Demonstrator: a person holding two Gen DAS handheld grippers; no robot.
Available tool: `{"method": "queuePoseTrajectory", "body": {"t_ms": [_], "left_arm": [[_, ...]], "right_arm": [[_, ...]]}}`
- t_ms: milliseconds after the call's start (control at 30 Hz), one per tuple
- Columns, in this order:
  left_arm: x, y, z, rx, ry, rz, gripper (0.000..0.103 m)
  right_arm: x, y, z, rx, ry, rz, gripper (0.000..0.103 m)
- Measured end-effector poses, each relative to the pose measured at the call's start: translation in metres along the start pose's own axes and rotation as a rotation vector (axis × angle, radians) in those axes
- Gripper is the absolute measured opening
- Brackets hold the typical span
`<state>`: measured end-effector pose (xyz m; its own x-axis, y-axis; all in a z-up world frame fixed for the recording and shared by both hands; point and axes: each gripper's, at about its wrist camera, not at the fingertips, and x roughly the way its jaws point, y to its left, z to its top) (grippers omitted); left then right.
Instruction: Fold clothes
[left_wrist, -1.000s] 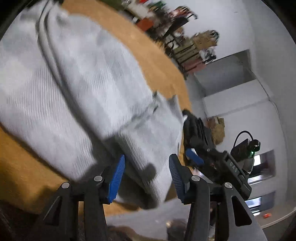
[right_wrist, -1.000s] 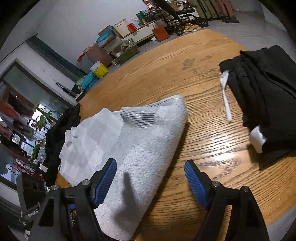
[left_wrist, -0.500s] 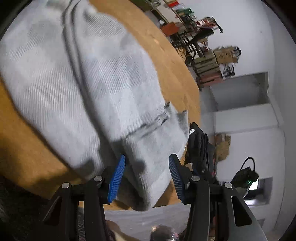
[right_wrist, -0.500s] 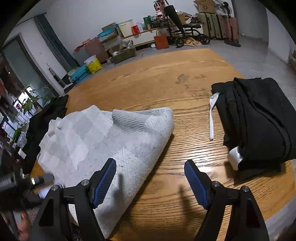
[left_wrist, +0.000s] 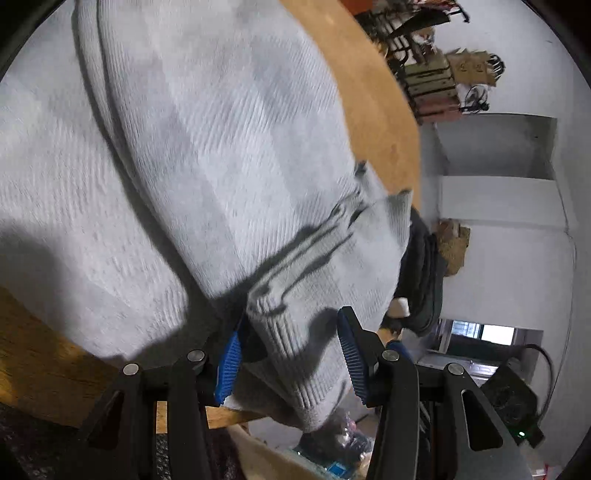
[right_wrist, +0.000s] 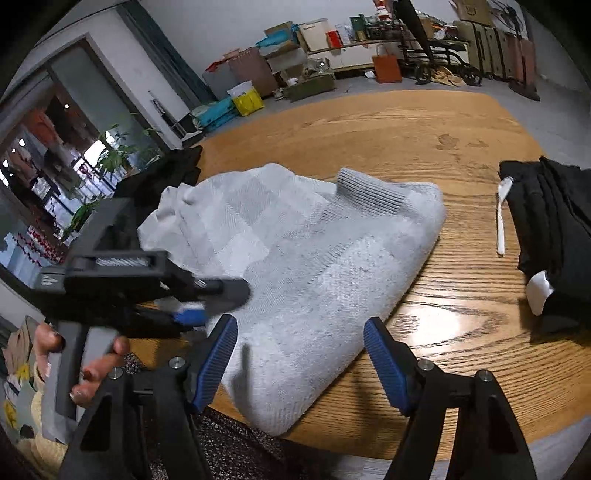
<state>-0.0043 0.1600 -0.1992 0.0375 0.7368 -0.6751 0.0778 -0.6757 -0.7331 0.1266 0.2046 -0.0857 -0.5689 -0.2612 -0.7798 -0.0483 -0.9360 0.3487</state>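
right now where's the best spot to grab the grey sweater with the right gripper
Probably the near folded corner of the grey sweater overhanging the wooden table edge. The open right hand-held gripper already straddles it, so come straight in from the near side: the thick layers there give the pads something to pinch.

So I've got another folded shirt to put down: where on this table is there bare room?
Bare wood lies on the round table beyond the grey sweater, and in a strip between it and the black clothes pile. The side by the dark garment and left gripper is crowded.
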Motion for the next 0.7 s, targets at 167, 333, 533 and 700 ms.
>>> {"method": "queuePoseTrajectory", "body": {"t_ms": [167, 333, 533, 700], "left_arm": [[-0.006, -0.024, -0.005, 0.084, 0.019, -0.054, 0.05], [-0.008, -0.047, 0.004, 0.125, 0.071, -0.093, 0.05], [-0.009, -0.054, 0.01, 0.13, 0.142, -0.187, 0.05], [-0.051, -0.027, 0.015, 0.063, 0.011, -0.228, 0.055]], "right_arm": [[-0.007, 0.023, -0.008, -0.096, -0.02, -0.007, 0.077], [-0.003, 0.055, -0.026, -0.254, -0.035, -0.119, 0.082], [0.039, 0.078, -0.037, -0.421, -0.067, -0.347, 0.055], [0.023, 0.057, -0.028, -0.29, -0.097, -0.253, 0.023]]}}
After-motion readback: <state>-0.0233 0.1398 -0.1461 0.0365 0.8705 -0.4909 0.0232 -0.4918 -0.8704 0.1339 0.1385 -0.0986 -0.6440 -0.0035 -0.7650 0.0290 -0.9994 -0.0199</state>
